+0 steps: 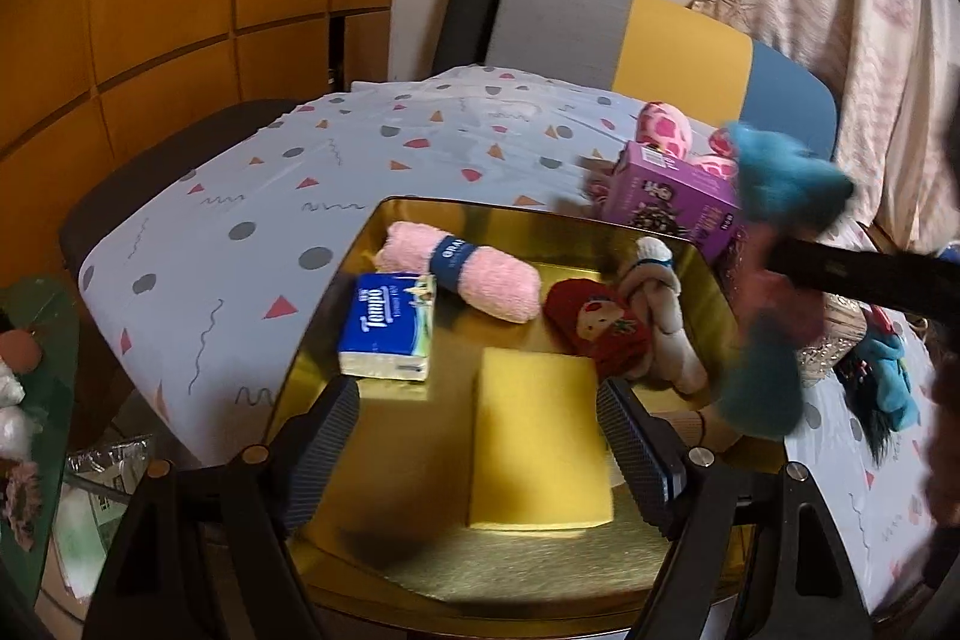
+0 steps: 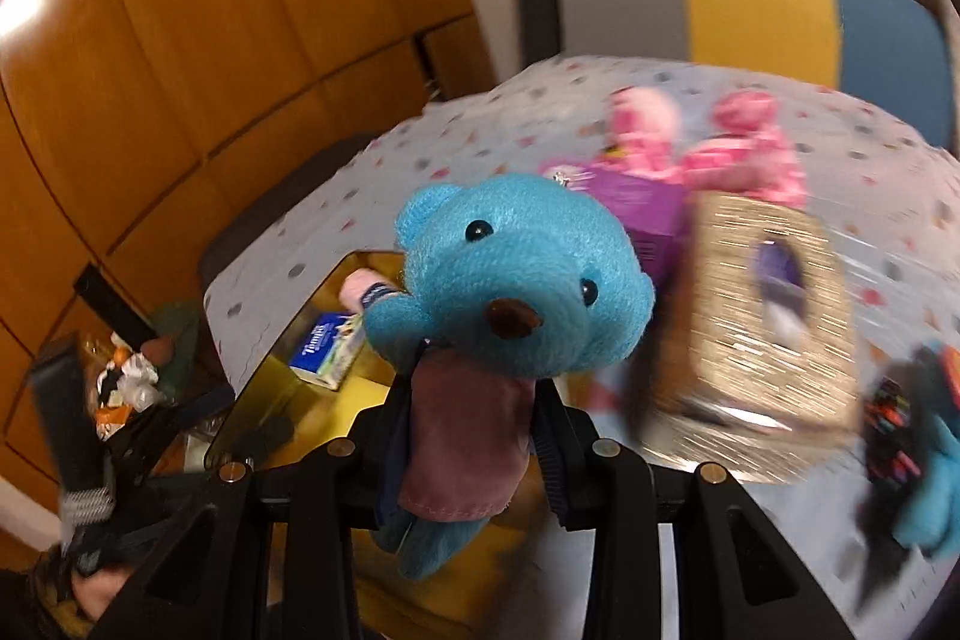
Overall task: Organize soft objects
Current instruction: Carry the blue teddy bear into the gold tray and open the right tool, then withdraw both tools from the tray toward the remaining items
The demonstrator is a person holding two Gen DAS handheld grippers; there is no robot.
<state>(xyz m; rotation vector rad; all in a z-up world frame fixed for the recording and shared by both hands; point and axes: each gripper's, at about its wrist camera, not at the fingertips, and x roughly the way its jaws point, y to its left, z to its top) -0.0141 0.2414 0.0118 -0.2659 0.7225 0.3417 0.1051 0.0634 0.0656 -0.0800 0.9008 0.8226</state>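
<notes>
A gold tray (image 1: 360,244) sits on the patterned tablecloth. It holds a yellow sponge (image 1: 537,439), a blue tissue pack (image 1: 390,325), a rolled pink towel (image 1: 462,277), a red sock (image 1: 597,334) and a white knotted toy (image 1: 657,304). My left gripper (image 1: 480,451) is open above the tray, one finger on each side of the sponge. My right gripper (image 2: 474,418) is shut on a blue teddy bear (image 2: 516,286) in a mauve dress, held in the air. The bear also shows blurred in the left wrist view (image 1: 774,244), over the tray's right edge.
A purple box (image 1: 672,196) and a pink spotted plush (image 1: 666,127) lie behind the tray. A glittery gold box (image 2: 768,340) and another blue plush (image 2: 936,490) lie to the right. A striped chair (image 1: 660,34) stands behind the table. Clutter (image 1: 18,388) sits left of the table.
</notes>
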